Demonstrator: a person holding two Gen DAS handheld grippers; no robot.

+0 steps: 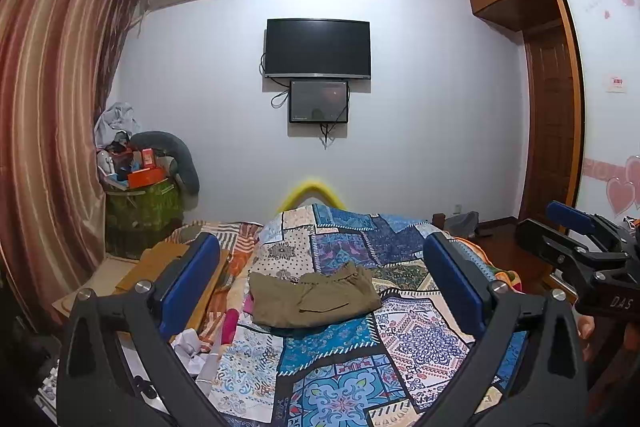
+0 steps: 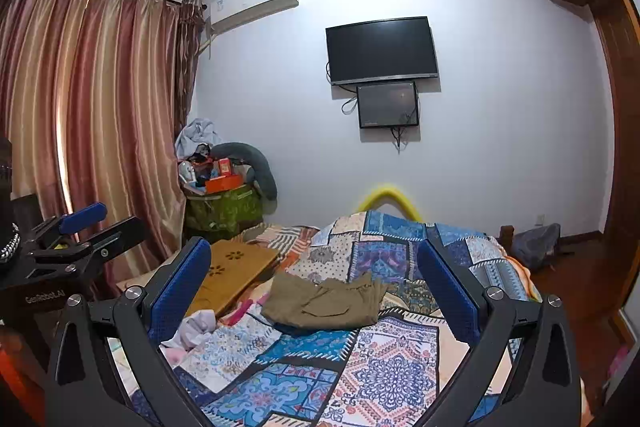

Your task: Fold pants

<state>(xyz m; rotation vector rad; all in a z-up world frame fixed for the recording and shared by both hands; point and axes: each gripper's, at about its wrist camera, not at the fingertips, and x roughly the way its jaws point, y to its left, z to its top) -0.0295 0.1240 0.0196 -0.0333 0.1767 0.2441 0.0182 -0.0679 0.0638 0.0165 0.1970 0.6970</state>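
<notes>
Pants (image 1: 314,297) lie folded on quilt (image 1: 416,339), both jaws wide.

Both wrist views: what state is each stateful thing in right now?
Olive-green fabric pants: folded compactly, lying on the patchwork quilt.
Left claw: open, empty.
Right claw: open, empty.
Black wall-mounted television: screen dark.
Striped reddish curtains: drawn closed.

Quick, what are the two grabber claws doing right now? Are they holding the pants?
Left gripper: open, holding nothing.
Right gripper: open, holding nothing.
The olive pants lie folded on the bed quilt, untouched.
</notes>
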